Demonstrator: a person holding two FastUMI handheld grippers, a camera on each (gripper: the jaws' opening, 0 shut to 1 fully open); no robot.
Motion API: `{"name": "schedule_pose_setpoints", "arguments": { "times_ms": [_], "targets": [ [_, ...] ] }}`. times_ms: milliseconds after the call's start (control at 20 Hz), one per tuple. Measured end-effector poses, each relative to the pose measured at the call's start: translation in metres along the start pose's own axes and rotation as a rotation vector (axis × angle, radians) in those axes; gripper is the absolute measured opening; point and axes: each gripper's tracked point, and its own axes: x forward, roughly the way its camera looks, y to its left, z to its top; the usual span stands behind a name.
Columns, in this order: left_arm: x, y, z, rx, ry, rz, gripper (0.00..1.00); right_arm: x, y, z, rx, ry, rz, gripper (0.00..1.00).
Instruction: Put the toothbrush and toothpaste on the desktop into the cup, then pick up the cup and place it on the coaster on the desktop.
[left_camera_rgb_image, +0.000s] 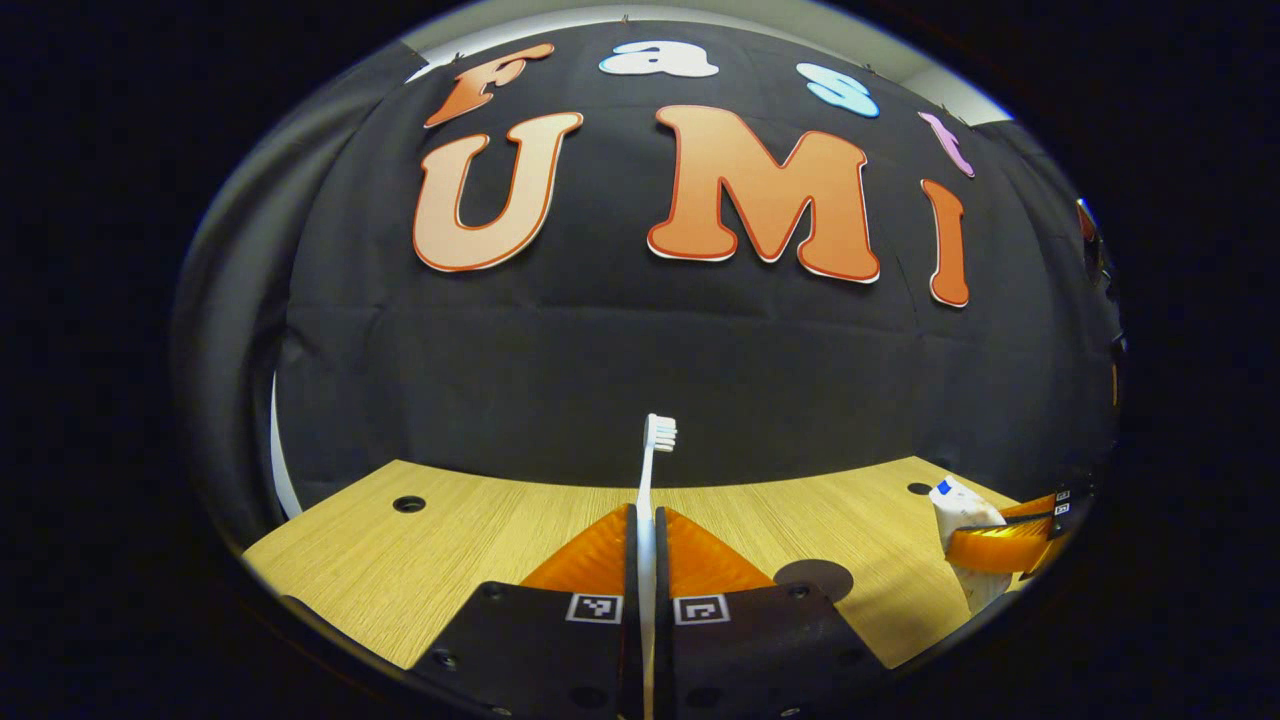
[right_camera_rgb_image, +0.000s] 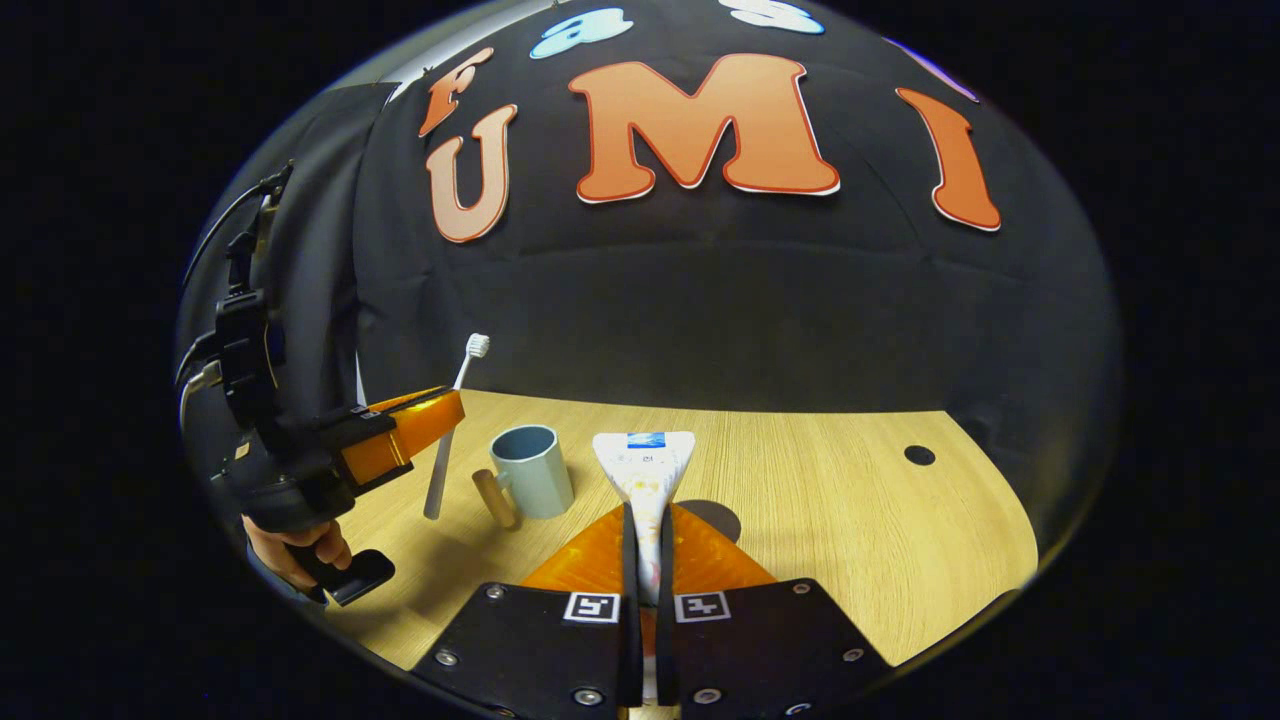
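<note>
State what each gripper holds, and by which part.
The left gripper clamps the toothbrush on its handle, head up. The right gripper clamps the toothpaste by its lower body, flat crimped end up.

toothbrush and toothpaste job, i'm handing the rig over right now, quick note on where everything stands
Left gripper: shut on the toothbrush, bristles up, held above the desk.
Right gripper: shut on the toothpaste, also lifted.
Cup: blue, upright on the desk, nothing visible in it, between the two grippers.
Coaster: dark disc on the desk, bare.
Done: both items picked up.
Left: drop both into the cup, then move it onto the coaster.
</note>
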Motion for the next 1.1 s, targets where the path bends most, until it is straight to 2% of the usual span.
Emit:
{"name": "schedule_pose_setpoints", "arguments": {
  "times_ms": [200, 500, 650, 850, 1100],
  "targets": [
    [0.026, 0.002, 0.018, -0.007, -0.05, -0.01, 0.04, 0.01, -0.002, 0.017, -0.015, -0.04, -0.004, 0.06],
    [0.067, 0.004, 0.022, 0.003, -0.061, -0.033, 0.04, 0.026, -0.006, 0.042, 0.007, -0.115, -0.017, 0.05],
    [0.081, 0.011, 0.019, -0.038, -0.046, -0.044, 0.04, 0.035, -0.013, 0.056, 0.016, -0.147, -0.038, 0.05],
    [0.096, 0.025, 0.018, -0.067, -0.043, -0.031, 0.04, 0.052, -0.008, 0.076, 0.021, -0.185, -0.017, 0.05],
    [0.114, 0.03, 0.017, -0.075, -0.048, -0.033, 0.04, 0.069, -0.003, 0.078, 0.046, -0.2, 0.017, 0.06]
  ]
}}
